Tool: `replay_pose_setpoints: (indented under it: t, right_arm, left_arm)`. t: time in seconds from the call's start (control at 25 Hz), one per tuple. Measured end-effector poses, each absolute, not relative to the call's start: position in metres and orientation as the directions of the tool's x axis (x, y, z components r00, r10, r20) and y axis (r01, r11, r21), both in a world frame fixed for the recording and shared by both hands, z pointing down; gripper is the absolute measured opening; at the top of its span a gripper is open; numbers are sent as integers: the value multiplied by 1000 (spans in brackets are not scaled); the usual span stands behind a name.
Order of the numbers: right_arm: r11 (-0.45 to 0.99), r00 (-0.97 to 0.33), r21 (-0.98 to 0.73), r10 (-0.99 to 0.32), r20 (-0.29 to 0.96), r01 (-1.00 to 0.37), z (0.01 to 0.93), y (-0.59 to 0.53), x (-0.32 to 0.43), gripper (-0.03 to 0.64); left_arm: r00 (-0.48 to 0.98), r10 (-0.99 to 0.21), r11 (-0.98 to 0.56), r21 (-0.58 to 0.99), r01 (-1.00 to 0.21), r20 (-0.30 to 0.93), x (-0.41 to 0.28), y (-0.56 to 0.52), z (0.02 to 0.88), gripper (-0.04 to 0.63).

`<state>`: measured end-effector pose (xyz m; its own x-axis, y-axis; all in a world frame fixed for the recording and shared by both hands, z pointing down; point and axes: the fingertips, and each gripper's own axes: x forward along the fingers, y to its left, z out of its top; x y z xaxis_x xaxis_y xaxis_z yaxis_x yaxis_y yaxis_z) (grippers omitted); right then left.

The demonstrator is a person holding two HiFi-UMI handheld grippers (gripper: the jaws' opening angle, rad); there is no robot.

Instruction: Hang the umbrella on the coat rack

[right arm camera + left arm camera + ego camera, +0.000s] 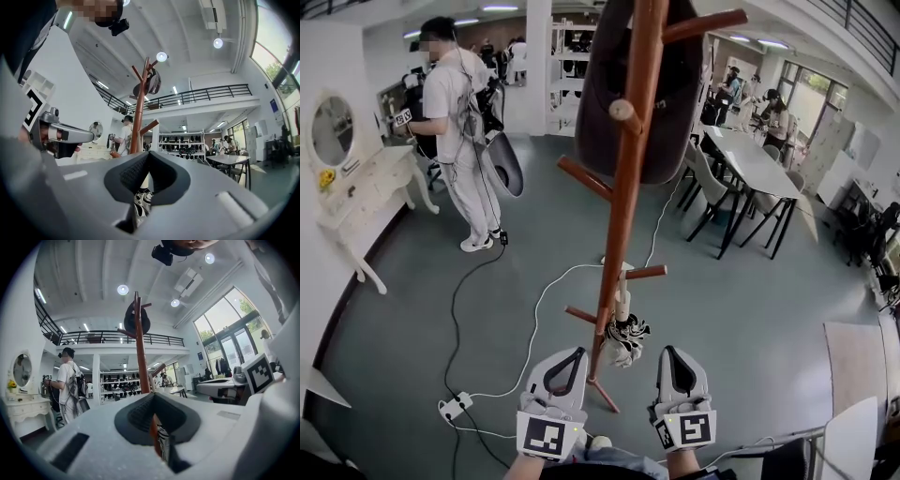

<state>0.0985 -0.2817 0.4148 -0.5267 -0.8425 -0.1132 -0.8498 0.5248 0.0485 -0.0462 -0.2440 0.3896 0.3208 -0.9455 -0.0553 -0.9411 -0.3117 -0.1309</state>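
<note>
The brown wooden coat rack stands right in front of me. A folded black-and-white umbrella hangs by its pale handle from a low peg on the pole. My left gripper is just left of the pole's foot and my right gripper just right of it, both below the umbrella and apart from it. Both are shut with nothing between the jaws. In the left gripper view the pole and umbrella show past the closed jaws. The right gripper view shows the rack and umbrella likewise.
A dark garment hangs at the rack's top. A person in white stands at the back left by a white dressing table. A white cable and power strip lie on the floor. Tables and chairs fill the right.
</note>
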Motion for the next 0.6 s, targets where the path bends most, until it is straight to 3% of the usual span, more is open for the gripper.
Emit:
replay_pose_setpoints:
  t: [0.6]
  right_arm:
    - [537,-538,41,-836,-111,-842,413,-279,97,6]
  left_arm:
    - [317,-947,-307,-145,-941,-50,-47,-239,387,8]
